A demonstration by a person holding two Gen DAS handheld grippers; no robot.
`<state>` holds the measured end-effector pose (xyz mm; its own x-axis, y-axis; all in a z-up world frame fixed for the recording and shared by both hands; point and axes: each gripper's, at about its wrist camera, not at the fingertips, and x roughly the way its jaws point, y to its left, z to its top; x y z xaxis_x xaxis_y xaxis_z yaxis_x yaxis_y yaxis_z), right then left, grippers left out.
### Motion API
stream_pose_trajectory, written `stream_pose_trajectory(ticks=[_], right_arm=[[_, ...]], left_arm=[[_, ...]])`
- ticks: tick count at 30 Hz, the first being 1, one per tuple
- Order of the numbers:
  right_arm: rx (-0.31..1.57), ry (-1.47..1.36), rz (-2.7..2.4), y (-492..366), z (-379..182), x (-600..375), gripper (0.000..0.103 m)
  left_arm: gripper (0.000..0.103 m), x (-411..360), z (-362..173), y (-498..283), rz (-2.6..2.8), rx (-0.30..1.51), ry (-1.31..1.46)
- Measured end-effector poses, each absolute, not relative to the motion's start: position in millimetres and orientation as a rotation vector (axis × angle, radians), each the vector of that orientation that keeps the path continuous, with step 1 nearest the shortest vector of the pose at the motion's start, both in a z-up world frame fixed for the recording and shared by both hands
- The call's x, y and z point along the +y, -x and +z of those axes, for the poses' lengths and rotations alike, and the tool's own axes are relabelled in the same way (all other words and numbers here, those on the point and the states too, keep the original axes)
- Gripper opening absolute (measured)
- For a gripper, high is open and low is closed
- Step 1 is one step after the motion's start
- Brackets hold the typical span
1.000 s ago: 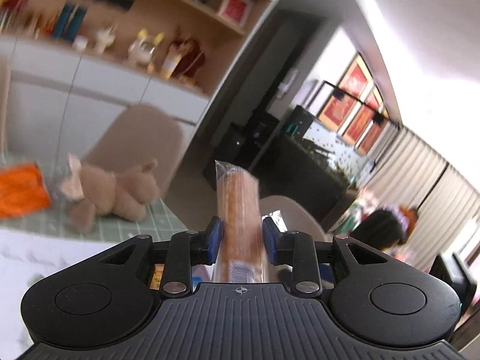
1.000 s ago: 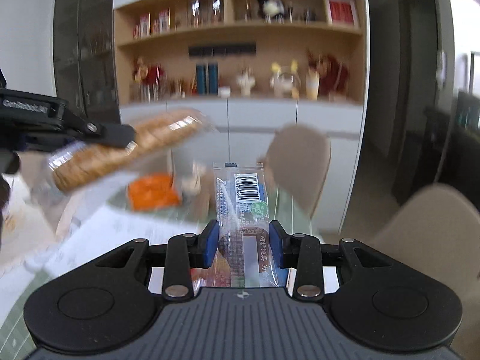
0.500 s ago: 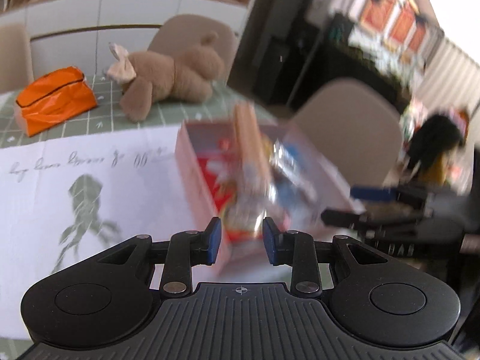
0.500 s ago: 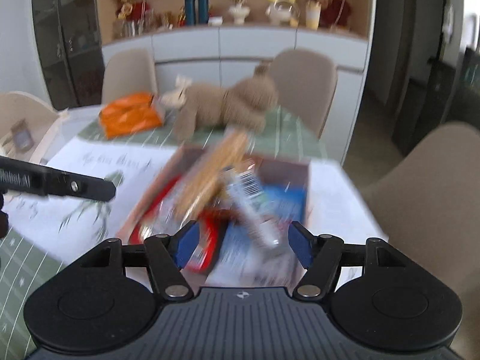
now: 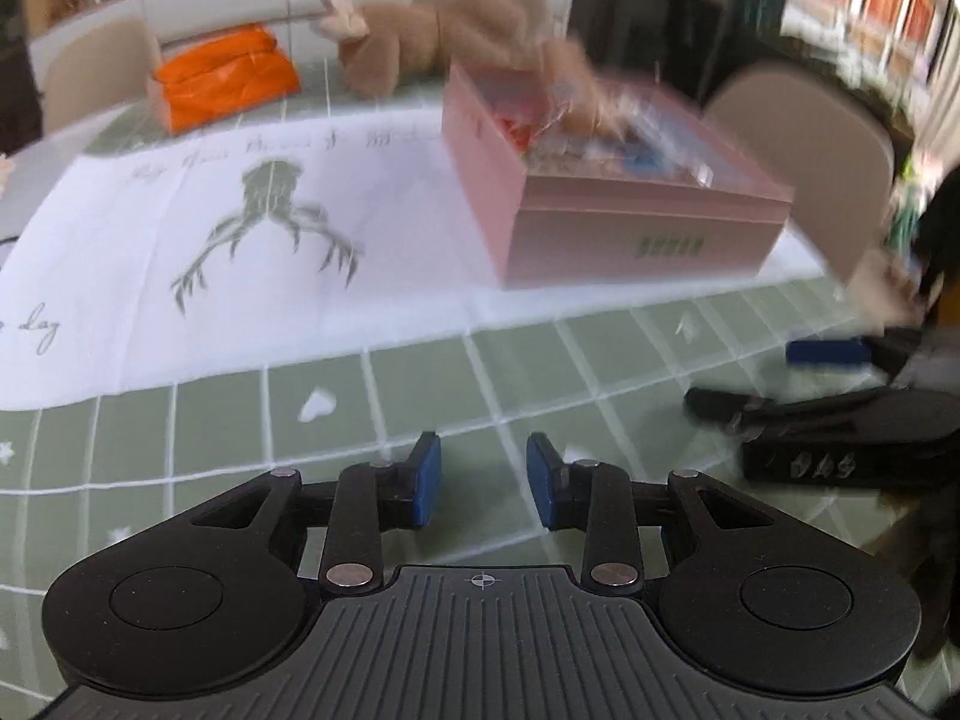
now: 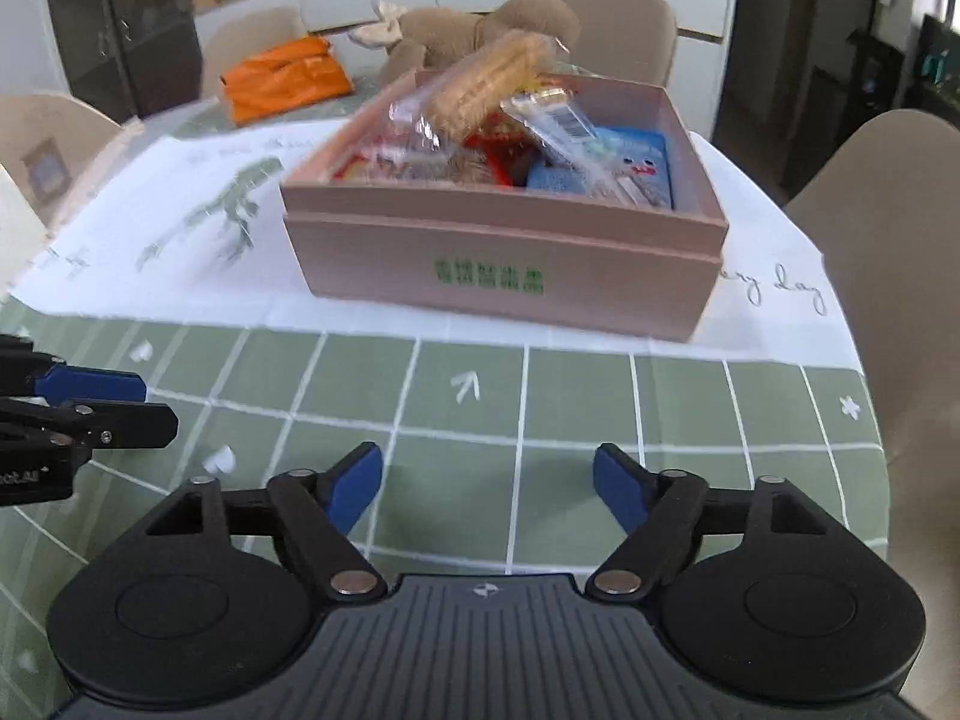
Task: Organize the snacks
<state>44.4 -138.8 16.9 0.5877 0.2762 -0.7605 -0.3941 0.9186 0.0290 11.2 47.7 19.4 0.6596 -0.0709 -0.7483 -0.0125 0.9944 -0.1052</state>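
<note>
A pink box (image 6: 504,264) stands on a white printed sheet and holds several snack packs. A long pack of biscuits (image 6: 486,87) lies on top, beside a clear wrapped snack (image 6: 555,120) and a blue pack (image 6: 636,165). The box also shows in the left wrist view (image 5: 636,234), blurred. My right gripper (image 6: 486,483) is wide open and empty, low over the green checked tablecloth in front of the box. My left gripper (image 5: 483,486) is open and empty, low over the cloth, left of the box. Each gripper shows in the other's view (image 6: 90,405) (image 5: 834,384).
A brown plush toy (image 6: 474,30) and an orange bag (image 6: 285,78) lie behind the box. Beige chairs (image 6: 888,210) stand around the table. The table's edge curves close on the right. A cabinet with shelves fills the back wall.
Both grippers held snacks a second ago, the left the biscuit pack and the right the clear wrapped snack. Both let go over the box, then drew back and down to the near tablecloth.
</note>
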Motion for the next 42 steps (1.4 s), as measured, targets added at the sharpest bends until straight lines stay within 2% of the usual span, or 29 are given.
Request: stream_pose_trajectory(ticks=[2, 4, 16, 42], right_arm=[[0.842, 0.138, 0.332, -43.1, 13.7, -140.0, 0.099], [0.839, 0.086, 0.313, -44.7, 11.4, -147.7, 0.103], [0.709, 0.070, 0.311, -41.2, -0.6, -153.3, 0.103], [0.709, 0.069, 0.307, -41.4, -0.7, -152.2, 0.103]], left_arm=[[0.042, 42.1, 15.9, -9.6, -0.037, 0.795, 0.113], [0.042, 37.2, 13.5, -9.2, -0.027, 0.762, 0.111], [0.042, 11.6, 0.4, -12.5, 0.032, 0.652, -0.008], [0.042, 15.4, -1.9, -11.8, 0.023, 0.642, -0.003]])
